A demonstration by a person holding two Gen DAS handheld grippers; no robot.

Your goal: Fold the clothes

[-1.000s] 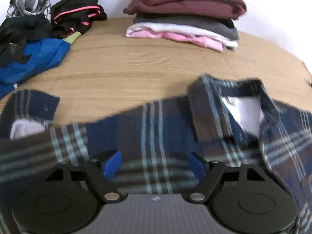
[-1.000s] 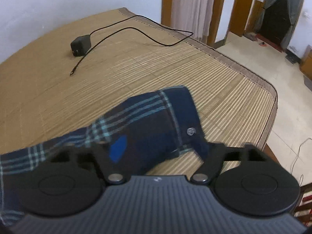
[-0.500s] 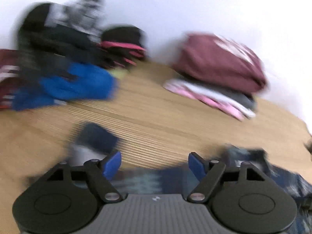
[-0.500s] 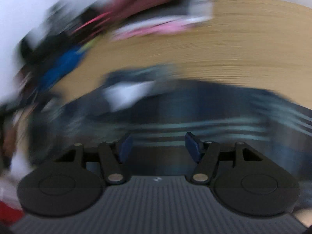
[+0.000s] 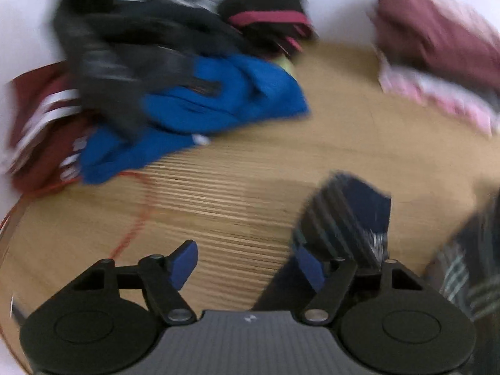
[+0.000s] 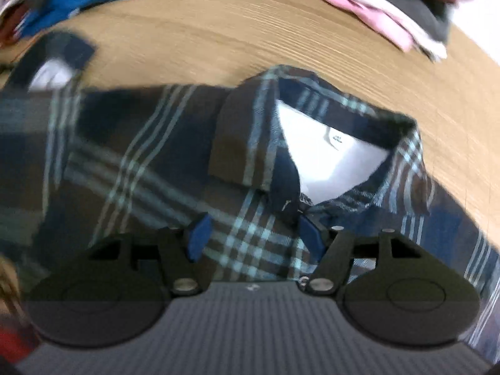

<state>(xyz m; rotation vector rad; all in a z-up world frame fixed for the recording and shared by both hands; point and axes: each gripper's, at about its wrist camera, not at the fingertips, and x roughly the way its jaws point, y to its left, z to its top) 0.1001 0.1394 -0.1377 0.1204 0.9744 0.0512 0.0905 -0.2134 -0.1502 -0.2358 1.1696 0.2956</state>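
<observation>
Blurred plaid shirt [image 6: 150,162], hem cropped

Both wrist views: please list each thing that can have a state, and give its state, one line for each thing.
Plaid shirt: spread flat on the mat, not yet folded, collar open.
Shirt sleeve cuff: lying on the mat beside the left gripper.
Left gripper: jaws closing, only bare mat between them.
Right gripper: jaws opening, over the shirt front, not gripping it.
Folded stack: folded, piled.
Unfolded pile: crumpled, unfolded.
</observation>
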